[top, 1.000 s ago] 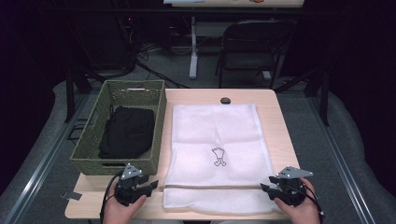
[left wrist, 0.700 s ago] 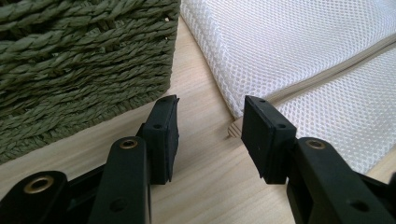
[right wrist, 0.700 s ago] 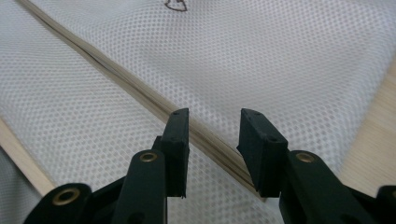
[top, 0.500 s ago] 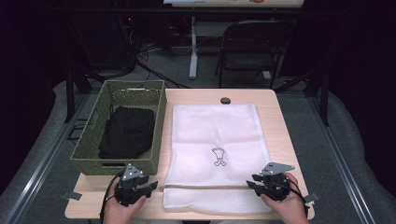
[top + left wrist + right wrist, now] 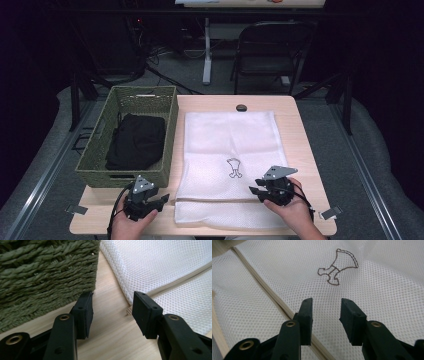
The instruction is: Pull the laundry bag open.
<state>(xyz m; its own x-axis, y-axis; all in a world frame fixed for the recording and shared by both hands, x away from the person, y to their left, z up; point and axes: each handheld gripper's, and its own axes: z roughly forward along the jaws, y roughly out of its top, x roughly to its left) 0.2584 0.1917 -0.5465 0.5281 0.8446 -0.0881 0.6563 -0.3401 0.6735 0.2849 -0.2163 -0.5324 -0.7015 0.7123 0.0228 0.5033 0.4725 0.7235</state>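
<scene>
A white mesh laundry bag (image 5: 227, 145) lies flat mid-table, with a brown embroidered emblem (image 5: 234, 167) and a cream zipper (image 5: 272, 297) across its near end. My left gripper (image 5: 163, 199) rests open on bare wood between the green woven basket (image 5: 102, 145) and the bag's left edge. In the left gripper view its jaws (image 5: 112, 312) point at the zipper's end (image 5: 130, 311), with nothing between them. My right gripper (image 5: 255, 189) hovers low over the bag's near right part. Its jaws (image 5: 325, 317) are open and have just been opening, with mesh beneath them and nothing gripped.
A folded black garment (image 5: 136, 142) lies inside the basket. A small black round object (image 5: 241, 107) sits at the table's far edge. A folding chair (image 5: 270, 50) and cables stand beyond the table (image 5: 295, 130). Metal clips (image 5: 330, 212) stick out at the near corners.
My right gripper has slid left from the bag's right edge onto the mesh, toward the emblem. The left gripper has stayed put.
</scene>
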